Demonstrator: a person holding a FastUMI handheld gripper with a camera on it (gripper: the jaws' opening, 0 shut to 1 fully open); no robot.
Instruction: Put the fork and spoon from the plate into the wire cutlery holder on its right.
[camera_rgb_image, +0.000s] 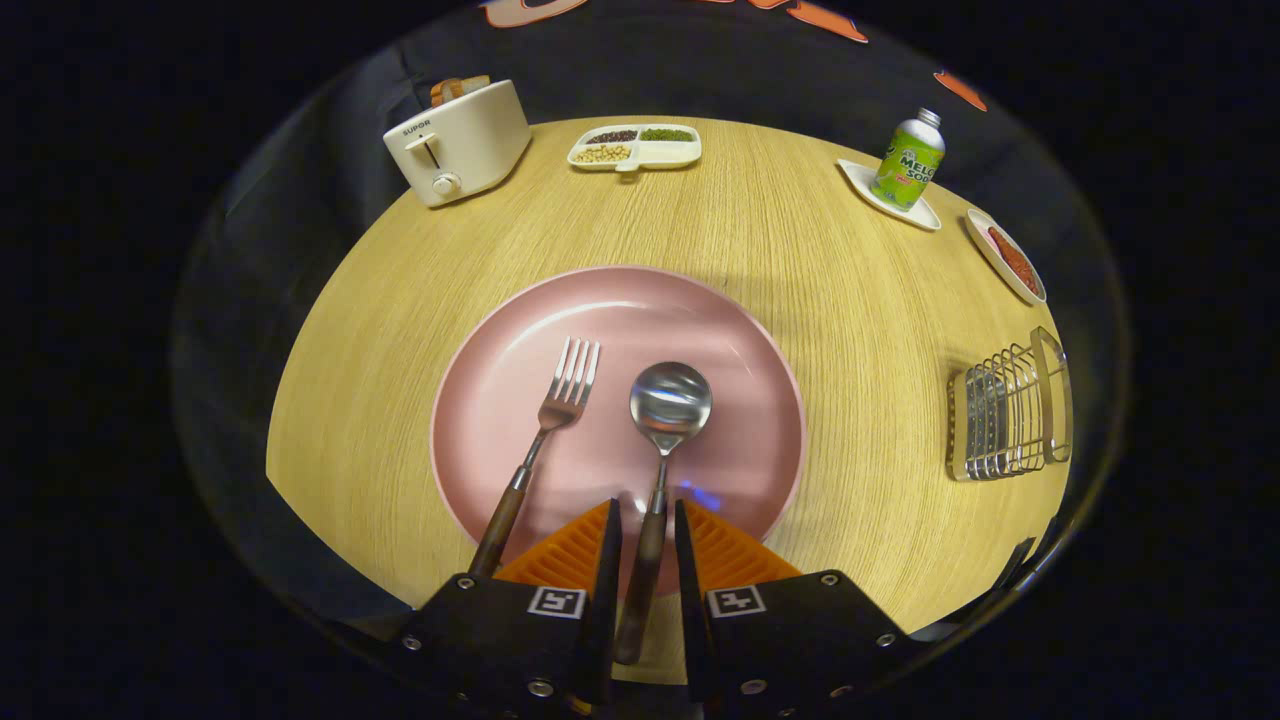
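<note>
Straddling spoon (668, 415) handle, jaws part-open, not yet pressing. Spoon light, stiff, slippery steel; you grip wooden handle, then fork (545, 440). Holder (1010, 410) on desk, right.

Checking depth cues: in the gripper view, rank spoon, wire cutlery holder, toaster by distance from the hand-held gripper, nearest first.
1. Spoon: handle between the hand-held gripper fingers, which are not yet closed on it.
2. Wire cutlery holder: off to the right, beside the plate.
3. Toaster: far table edge, left.
</note>
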